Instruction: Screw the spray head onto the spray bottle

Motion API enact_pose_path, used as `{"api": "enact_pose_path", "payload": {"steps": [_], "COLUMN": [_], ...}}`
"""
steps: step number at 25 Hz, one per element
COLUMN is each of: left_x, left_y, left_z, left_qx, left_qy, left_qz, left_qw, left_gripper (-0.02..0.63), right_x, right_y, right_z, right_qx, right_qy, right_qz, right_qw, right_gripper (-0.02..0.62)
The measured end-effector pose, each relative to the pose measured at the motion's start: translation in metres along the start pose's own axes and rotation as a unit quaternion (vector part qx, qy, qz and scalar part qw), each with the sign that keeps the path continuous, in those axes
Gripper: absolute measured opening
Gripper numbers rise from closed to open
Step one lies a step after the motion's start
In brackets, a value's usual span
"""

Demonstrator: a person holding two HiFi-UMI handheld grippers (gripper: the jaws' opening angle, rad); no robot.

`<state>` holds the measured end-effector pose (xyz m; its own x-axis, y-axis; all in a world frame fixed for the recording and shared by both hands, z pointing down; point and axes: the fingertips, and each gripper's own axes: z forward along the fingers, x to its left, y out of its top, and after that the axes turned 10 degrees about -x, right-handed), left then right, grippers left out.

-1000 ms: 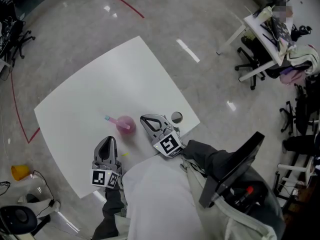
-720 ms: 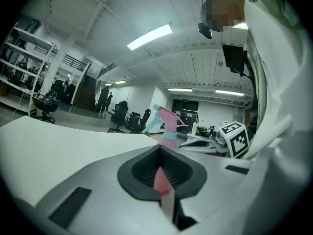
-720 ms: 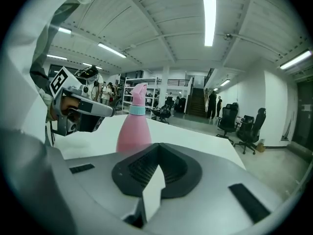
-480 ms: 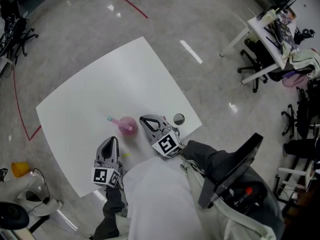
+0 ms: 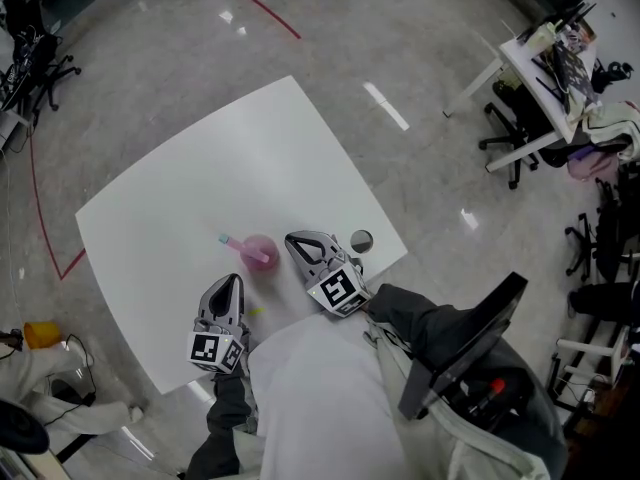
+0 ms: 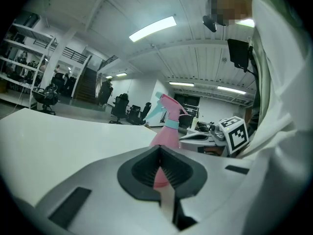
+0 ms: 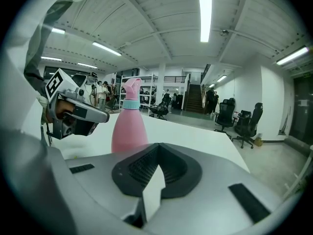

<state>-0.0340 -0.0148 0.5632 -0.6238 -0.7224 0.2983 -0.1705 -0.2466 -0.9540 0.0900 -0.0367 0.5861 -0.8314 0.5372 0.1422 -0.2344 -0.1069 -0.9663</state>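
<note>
A pink spray bottle (image 5: 258, 252) stands upright on the white table (image 5: 200, 168), near its front edge. The pink spray head with its teal collar and trigger (image 6: 164, 112) sits on the bottle's neck. My left gripper (image 5: 233, 283) lies on the table just in front of the bottle, shut and empty, apart from it. My right gripper (image 5: 292, 240) rests close to the bottle's right side, also shut with nothing between its fingers. In the right gripper view the bottle (image 7: 129, 124) stands just beyond the shut jaws.
A small round grey object (image 5: 361, 240) lies at the table's right edge behind the right gripper. A tiny yellow scrap (image 5: 250, 311) lies near the left gripper. Office chairs and a cluttered desk (image 5: 545, 68) stand far right. A yellow cone (image 5: 38, 335) is on the floor at left.
The head view has drifted slightly. The bottle and both grippers keep their places on the table.
</note>
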Motion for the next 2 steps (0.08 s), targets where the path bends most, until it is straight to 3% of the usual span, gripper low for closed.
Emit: {"api": "enact_pose_path", "payload": {"steps": [2], "left_x": [-0.0007], "left_y": [-0.0011], "left_z": [0.0009], "left_qx": [0.003], "left_qy": [-0.002], "left_qz": [-0.001], "left_qw": [1.0000], "left_gripper": [0.006], "right_x": [-0.0010], "right_y": [-0.0007], "right_z": [-0.0005], "right_qx": [0.002], "right_qy": [-0.002], "right_qz": [0.000], "right_qw": [1.000], "right_gripper": [-0.005]}}
